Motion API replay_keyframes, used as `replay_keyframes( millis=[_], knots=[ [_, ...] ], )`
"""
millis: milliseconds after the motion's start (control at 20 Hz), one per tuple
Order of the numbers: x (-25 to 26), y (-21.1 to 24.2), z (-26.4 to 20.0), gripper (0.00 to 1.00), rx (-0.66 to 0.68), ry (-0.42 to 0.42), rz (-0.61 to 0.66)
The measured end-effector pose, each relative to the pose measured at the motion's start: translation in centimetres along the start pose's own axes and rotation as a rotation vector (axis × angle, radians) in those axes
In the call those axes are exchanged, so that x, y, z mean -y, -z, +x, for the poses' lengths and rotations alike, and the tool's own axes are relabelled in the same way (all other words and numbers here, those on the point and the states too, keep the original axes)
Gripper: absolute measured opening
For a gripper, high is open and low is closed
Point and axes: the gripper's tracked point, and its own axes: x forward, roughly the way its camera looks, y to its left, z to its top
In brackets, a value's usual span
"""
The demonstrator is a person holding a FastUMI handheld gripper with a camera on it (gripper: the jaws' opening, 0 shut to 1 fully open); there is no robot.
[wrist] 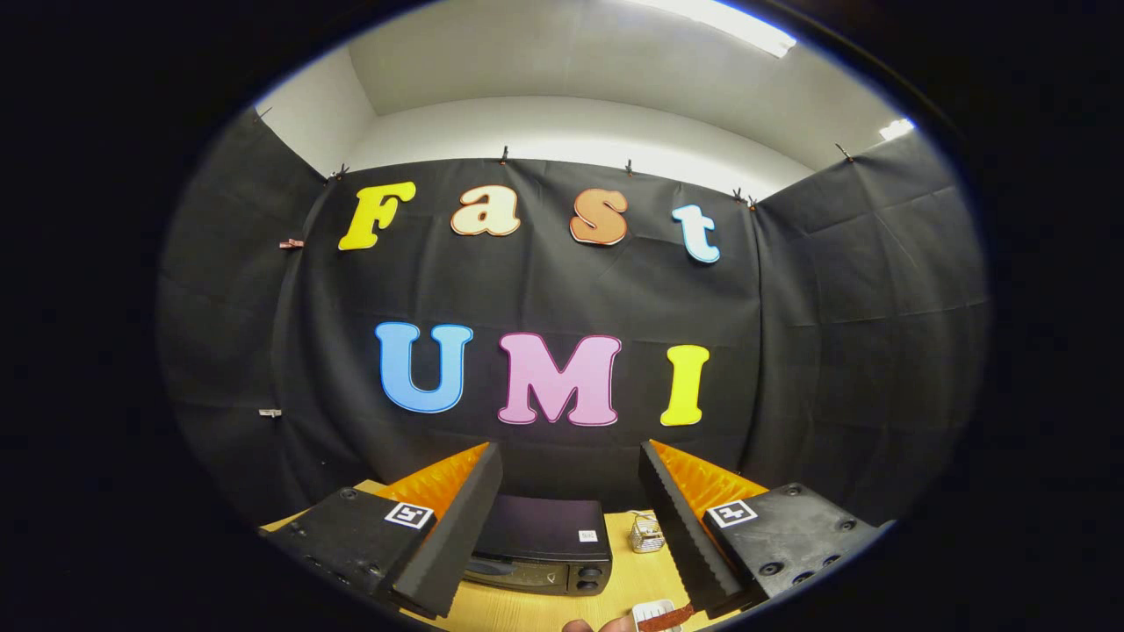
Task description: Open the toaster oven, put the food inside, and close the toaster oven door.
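Landmark: toaster oven [540, 549], a dark box on the wooden tabletop [527, 610], seen between the two fingers and just beyond them.
Oven door: appears shut, its front panel upright with two knobs at its right end; judged not yet opened.
Jaws: gripper [571, 527] held above and short of the toaster oven, fingers spread wide apart, nothing between them.
Food: a reddish-brown strip [660, 620] on a small white plate [652, 608], on the tabletop nearer the camera than the toaster oven, to its right; not yet picked up.
Other item: a small wire basket [646, 533] just right of the toaster oven.
Progress: judged at the start; opening, loading and closing all remain.
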Motion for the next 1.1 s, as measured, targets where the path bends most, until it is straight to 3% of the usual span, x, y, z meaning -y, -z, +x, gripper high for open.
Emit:
replay_keyframes(
  millis=[650,900,1100],
  knots=[
    [-0.3,1.6,-0.8,0.97,-0.039,-0.012,0.023],
    [-3.3,4.9,0.7,0.96,-0.095,-0.050,0.074],
    [-6.4,10.2,2.5,0.97,-0.175,-0.066,0.109]
  ],
)
